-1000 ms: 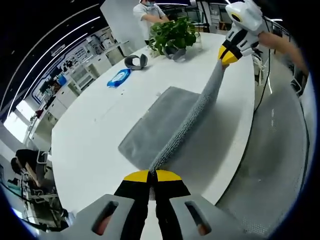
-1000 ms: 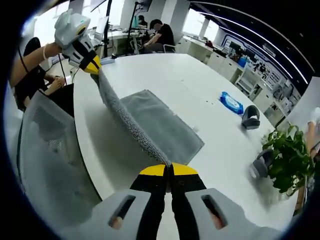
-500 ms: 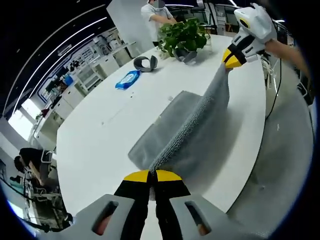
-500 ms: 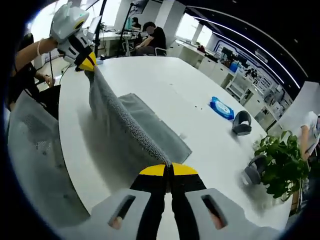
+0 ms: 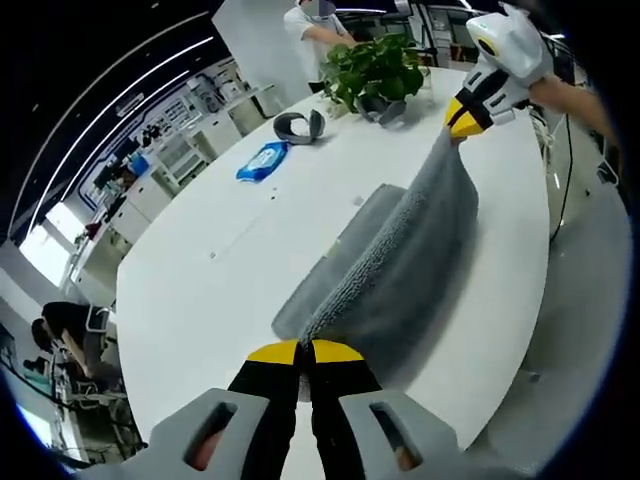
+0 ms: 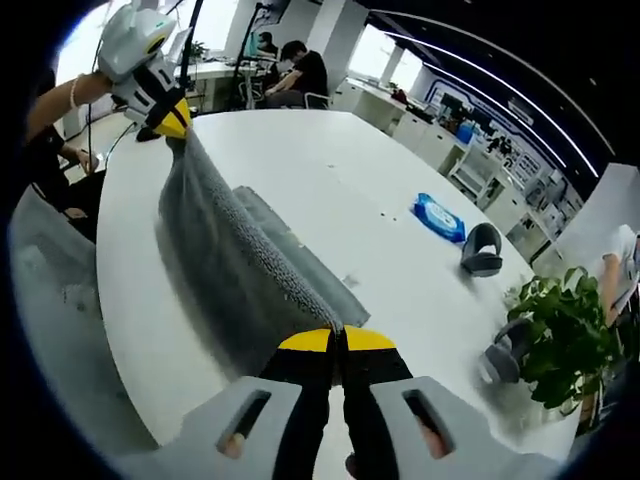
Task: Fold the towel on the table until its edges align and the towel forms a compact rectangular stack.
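Left gripper view has the left tool and right tool each clamped on a corner of the towel, lifted near the worktop edge, the first fold unfinished, stacking left.

Left gripper and right gripper have jaws pressed together, each pinching a towel corner between its tips, raised.

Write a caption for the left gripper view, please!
Two yellow-tipped grippers lift one edge of a grey fluffy towel over a white table.
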Available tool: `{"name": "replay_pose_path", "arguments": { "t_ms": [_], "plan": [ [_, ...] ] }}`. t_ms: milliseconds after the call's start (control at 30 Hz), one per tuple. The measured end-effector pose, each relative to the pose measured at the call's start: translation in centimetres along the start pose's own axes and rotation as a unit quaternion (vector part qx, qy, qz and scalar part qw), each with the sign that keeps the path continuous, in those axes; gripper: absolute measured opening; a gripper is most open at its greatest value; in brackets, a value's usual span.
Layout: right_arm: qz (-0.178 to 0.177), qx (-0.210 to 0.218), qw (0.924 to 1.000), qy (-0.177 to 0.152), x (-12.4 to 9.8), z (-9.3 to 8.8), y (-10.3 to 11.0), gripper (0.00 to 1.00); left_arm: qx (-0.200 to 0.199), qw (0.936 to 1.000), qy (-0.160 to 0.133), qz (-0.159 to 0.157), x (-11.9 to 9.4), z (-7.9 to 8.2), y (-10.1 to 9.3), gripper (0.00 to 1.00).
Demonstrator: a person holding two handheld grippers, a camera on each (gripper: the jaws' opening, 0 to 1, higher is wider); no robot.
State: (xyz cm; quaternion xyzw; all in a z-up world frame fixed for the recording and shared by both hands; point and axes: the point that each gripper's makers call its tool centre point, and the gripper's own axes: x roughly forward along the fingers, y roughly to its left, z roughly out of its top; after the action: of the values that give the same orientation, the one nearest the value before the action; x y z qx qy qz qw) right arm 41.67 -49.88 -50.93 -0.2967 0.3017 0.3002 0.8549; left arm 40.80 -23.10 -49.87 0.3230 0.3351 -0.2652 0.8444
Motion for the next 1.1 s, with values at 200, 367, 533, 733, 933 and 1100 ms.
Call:
{"name": "replay_pose_path", "arguments": {
  "t_ms": [200, 367, 533, 733, 933, 1100],
  "plan": [
    [-0.003, 0.025, 0.9997, -0.001, 1.6, -0.1, -0.9, 0.0, 0.004, 1.0, -0.001, 0.007, 1.5, 0.4, 0.8, 0.03],
    [-0.007, 0.047, 0.9989, -0.008, 3.0, -0.2, -1.4, 0.0, -0.006, 0.9998, 0.003, 0.016, 3.1, 0.1, 1.5, 0.03],
    [-0.011, 0.046, 0.9989, -0.005, 4.8, -0.3, -1.8, 0.0, -0.028, 0.9995, -0.002, 0.017, 4.9, -0.2, 2.1, 0.03],
    [-0.016, 0.03, 0.9994, 0.006, 7.2, -0.9, -1.9, 0.0, -0.034, 0.9993, 0.004, 0.014, 7.3, -1.2, 2.2, 0.03],
    [-0.022, 0.036, 0.9991, 0.01, 9.2, -1.9, -2.0, 0.0, -0.036, 0.9992, 0.01, 0.012, 9.5, -2.0, 2.2, 0.03],
    [-0.02, 0.054, 0.9981, 0.018, 10.4, -2.9, -2.0, 0.01, -0.046, 0.9988, 0.012, 0.007, 10.9, -2.5, 1.9, 0.03]
  ]
}}
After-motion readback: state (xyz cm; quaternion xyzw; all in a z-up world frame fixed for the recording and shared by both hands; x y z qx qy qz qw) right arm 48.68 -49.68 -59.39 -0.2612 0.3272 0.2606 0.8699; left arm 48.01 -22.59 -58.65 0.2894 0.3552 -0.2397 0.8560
